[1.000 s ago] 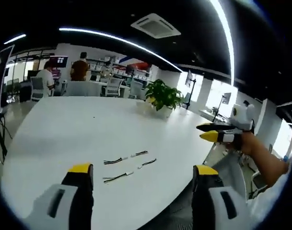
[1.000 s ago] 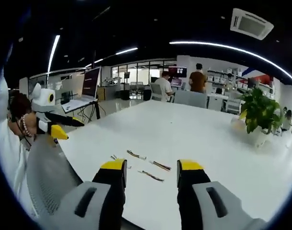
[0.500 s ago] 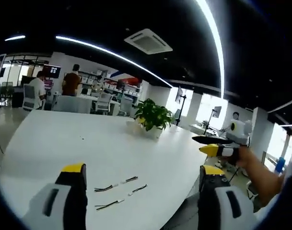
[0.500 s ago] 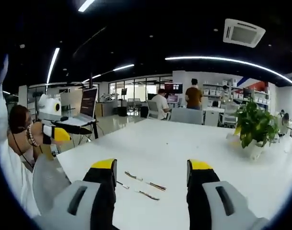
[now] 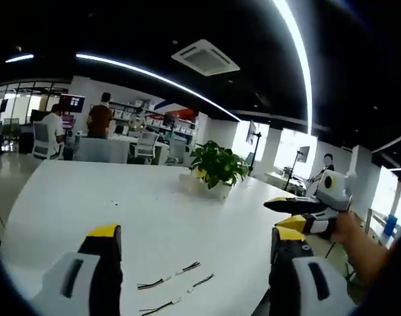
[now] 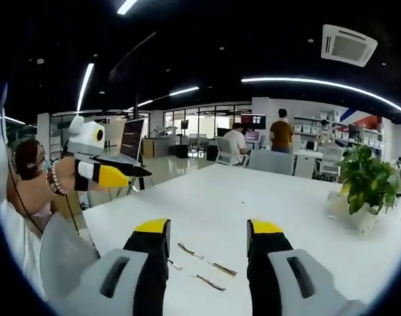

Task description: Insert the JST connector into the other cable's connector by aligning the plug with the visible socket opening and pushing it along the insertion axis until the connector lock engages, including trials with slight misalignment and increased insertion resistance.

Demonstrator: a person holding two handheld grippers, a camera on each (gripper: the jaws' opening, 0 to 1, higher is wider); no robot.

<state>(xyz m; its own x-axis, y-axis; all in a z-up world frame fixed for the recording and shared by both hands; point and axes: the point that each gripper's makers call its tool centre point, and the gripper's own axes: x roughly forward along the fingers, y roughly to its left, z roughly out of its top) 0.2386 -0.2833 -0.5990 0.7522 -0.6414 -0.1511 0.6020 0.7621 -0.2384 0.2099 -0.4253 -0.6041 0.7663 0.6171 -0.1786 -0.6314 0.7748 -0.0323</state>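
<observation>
Several short black cables with small white JST connectors lie loose on the white table. In the left gripper view they are one pair in a line, another piece and a third, low between my jaws. My left gripper is open above them with nothing held. My right gripper comes in at the right, held by a hand, with its jaws apart. In the right gripper view the cables lie ahead of my open right gripper; the left gripper hovers at the left.
A potted plant stands far across the table. A grey chair back sits at the near table edge. A laptop on a stand is beyond the table, and people sit at desks in the background.
Both views have shifted with my hands; the cables sit lower in the left gripper view. The left gripper hangs higher in the right gripper view. The cables lie as before.
</observation>
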